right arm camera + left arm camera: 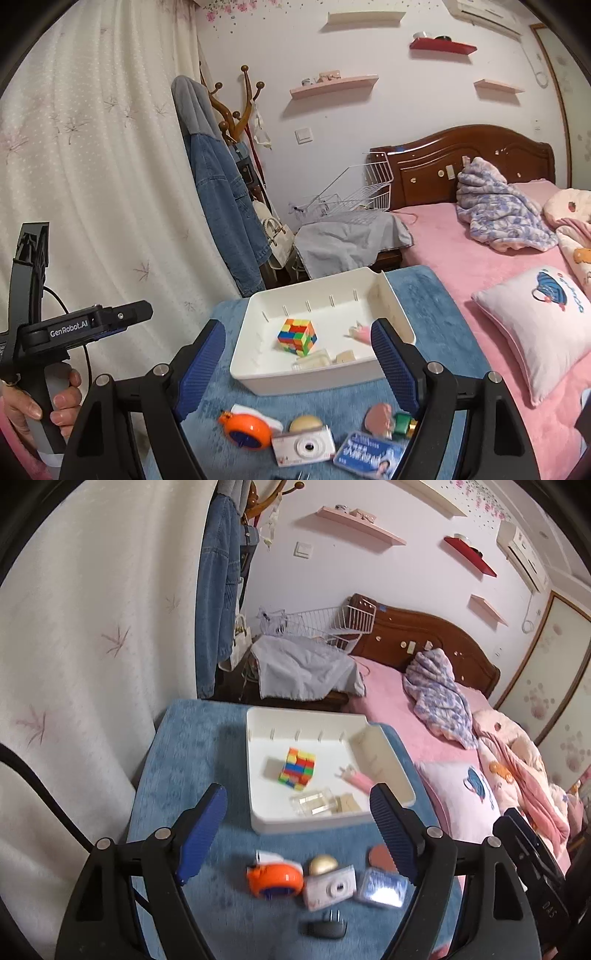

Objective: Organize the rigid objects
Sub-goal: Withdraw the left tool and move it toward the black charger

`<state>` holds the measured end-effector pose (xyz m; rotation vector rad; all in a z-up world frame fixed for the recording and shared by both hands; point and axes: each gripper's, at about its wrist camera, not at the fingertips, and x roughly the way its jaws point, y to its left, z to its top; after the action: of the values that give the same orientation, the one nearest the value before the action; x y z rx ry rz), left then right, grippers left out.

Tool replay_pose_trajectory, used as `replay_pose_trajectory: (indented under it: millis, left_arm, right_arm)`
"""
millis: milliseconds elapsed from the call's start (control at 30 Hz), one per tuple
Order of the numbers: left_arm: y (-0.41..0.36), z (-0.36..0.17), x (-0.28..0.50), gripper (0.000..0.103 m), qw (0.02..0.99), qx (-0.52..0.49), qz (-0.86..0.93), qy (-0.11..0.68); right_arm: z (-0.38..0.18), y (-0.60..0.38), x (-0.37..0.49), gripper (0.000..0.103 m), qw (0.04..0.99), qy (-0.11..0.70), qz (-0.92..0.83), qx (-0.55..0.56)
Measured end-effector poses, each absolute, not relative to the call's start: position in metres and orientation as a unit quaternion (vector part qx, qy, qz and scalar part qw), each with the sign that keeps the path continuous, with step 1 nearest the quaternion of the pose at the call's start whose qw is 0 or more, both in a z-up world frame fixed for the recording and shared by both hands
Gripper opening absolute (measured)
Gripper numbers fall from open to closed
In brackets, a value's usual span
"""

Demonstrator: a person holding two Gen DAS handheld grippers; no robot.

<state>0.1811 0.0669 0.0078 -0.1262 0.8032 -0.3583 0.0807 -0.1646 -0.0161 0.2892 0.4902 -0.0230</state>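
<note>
Tilting downward, empty tongs [299,834] agape

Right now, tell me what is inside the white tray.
The white tray holds a multicoloured puzzle cube, a clear plastic box, a small beige block and a pink item. The right claw's finger covers part of the pink item.

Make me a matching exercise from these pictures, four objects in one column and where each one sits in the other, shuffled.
1. colourful puzzle cube
2. toy camera
3. denim jacket
4. embroidered pillow

A. on the pink bed
B. inside the white tray
C. hanging on the coat rack
D. on the blue cloth, in front of the tray

Pairs: 1-B, 2-D, 3-C, 4-A
</note>
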Motion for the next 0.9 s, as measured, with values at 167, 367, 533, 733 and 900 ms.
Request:
replay_pose_trajectory:
  millis: [167,367,533,733,900]
  left_arm:
    - [0.069,-0.002,0.156,0.083,0.894,-0.057,-0.185,0.404]
    - [0.064,-0.018,0.135,0.083,0.884,-0.065,-0.18,0.426]
    - [0.053,-0.036,0.125,0.083,0.874,-0.082,-0.152,0.454]
    - [0.04,-0.062,0.116,0.083,0.86,-0.084,-0.113,0.49]
    - [0.022,-0.089,0.108,0.083,0.85,-0.082,-0.075,0.516]
  right_arm:
    - [-0.022,-0.157,0.052,0.083,0.96,0.248,-0.021,0.13]
    - [-0.032,-0.151,0.03,0.083,0.962,0.259,-0.007,0.086]
    - [-0.045,-0.149,0.024,0.083,0.957,0.285,0.039,0.037]
    - [-0.06,-0.154,0.025,0.083,0.947,0.308,0.094,-0.014]
    - [-0.07,-0.159,0.027,0.083,0.935,0.315,0.151,-0.068]
